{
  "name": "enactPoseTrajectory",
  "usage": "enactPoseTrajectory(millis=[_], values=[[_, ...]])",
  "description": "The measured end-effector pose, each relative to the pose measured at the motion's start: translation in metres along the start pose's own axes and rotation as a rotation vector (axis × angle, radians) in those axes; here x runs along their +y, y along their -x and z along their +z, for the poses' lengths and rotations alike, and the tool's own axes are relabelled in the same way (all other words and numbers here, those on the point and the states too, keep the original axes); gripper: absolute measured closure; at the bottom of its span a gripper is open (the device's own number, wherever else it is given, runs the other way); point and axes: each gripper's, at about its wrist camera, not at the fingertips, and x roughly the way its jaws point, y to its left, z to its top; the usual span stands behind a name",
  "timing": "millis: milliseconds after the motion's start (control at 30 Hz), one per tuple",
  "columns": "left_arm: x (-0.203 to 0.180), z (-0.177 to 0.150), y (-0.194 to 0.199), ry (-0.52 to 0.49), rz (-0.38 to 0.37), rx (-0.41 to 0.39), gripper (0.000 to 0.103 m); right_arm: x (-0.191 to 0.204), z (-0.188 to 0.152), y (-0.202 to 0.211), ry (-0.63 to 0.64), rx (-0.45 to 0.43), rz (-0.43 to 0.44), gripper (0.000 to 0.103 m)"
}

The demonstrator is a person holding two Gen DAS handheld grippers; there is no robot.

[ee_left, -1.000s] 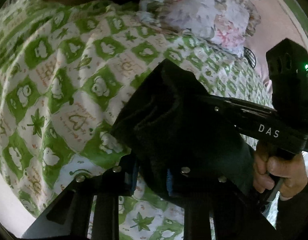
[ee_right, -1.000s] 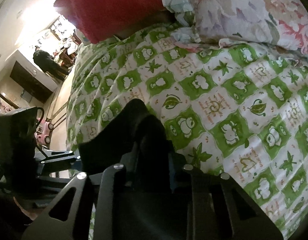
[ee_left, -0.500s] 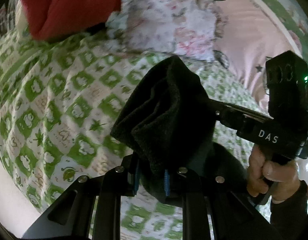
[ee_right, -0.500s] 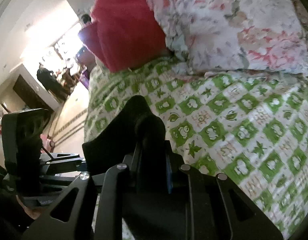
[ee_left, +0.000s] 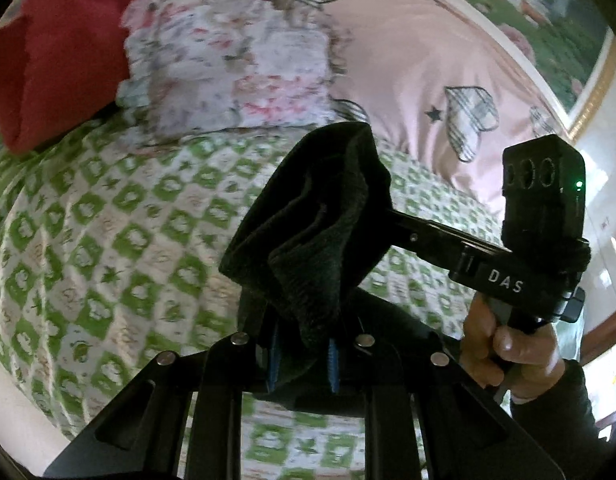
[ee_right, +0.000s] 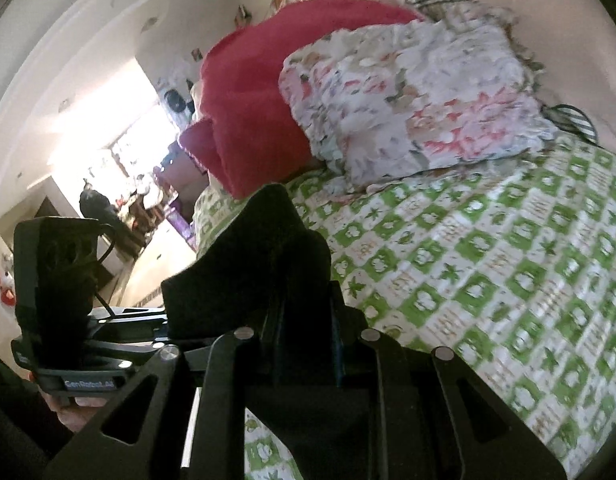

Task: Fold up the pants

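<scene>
The black pants (ee_left: 311, 216) hang bunched in the air above the green-and-white patterned bed sheet (ee_left: 108, 240). My left gripper (ee_left: 302, 354) is shut on a thick fold of them. My right gripper (ee_right: 304, 344) is shut on another part of the pants (ee_right: 252, 264). The right gripper's body (ee_left: 507, 272) shows at the right of the left wrist view, a hand on its handle. The left gripper's body (ee_right: 68, 320) shows at the left of the right wrist view. Both grippers hold the cloth close together, well above the bed.
A floral pillow (ee_left: 228, 68) and a red blanket (ee_left: 52, 52) lie at the head of the bed. A pink headboard cover (ee_left: 407, 64) with plaid hearts stands behind them. The bed's left edge (ee_left: 12, 384) drops to a pale floor. A bright doorway (ee_right: 120, 152) lies beyond.
Both grippers have lifted the pants up and away from the sheet. The bed now looks farther below, and the pillow and headboard have come into view.
</scene>
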Motion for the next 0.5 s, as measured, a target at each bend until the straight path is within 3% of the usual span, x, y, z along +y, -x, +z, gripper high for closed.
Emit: enactPoseTrajectory(millis=[500], values=[[-0.098, -0.025, -0.016, -0.157, -0.093, 0.072, 0.086, -0.042, -0.062, 0.092, -0.14, -0.169, -0.016, 0.083]])
